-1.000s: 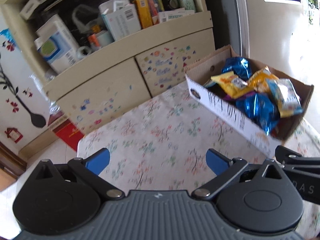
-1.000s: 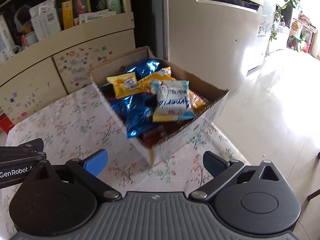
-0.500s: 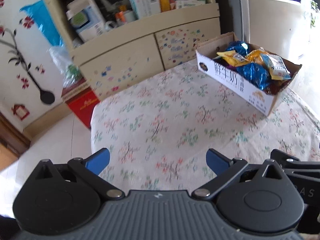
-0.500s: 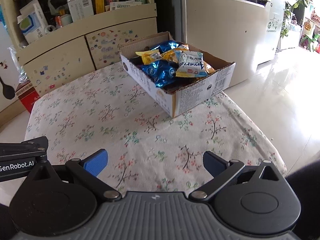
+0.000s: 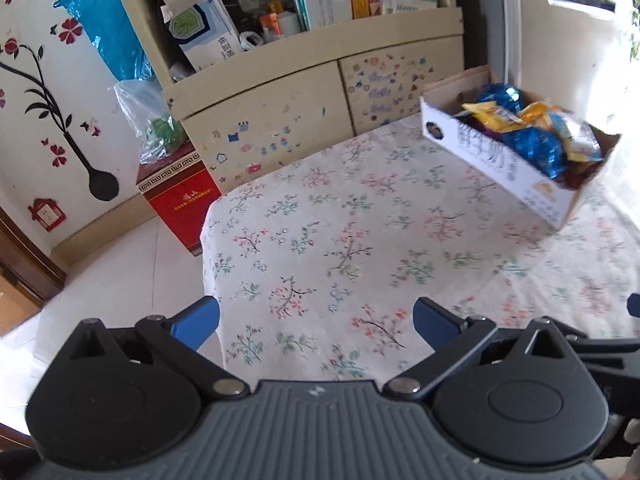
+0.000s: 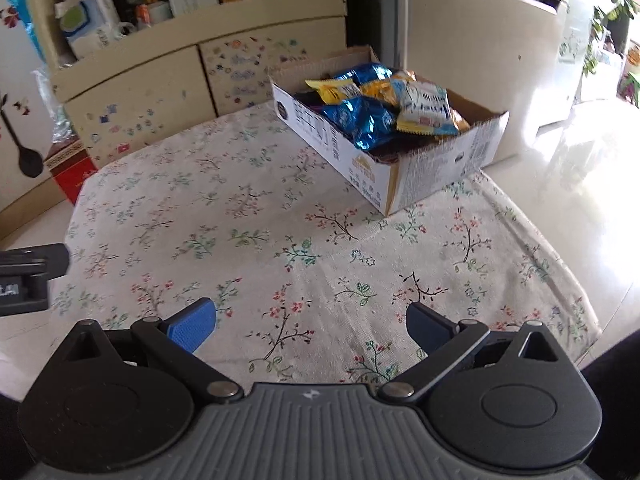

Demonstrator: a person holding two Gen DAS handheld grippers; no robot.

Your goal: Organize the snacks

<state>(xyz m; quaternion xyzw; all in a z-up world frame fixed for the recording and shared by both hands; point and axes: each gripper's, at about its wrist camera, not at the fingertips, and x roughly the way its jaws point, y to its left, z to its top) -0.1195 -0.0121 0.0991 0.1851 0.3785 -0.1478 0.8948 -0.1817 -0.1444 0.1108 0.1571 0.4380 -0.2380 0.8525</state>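
Well short of cardboard box (image 6: 394, 168), both claws empty: left gripper (image 5: 316, 318) and right gripper (image 6: 310, 322) gaped apart. Snack packets (image 6: 384, 108) all boxed, so probably just park clear, no bumping.

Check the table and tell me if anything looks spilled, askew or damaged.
Nothing spilled: every snack packet sits inside the box, heaped loosely above its rim. The box's cut edges are ragged, and it lies at an angle near the table's far right corner. Both grippers are empty.

Both tongs, left (image 5: 316, 322) and right (image 6: 310, 322), have drawn back from the snack box (image 6: 384, 160), now well apart.
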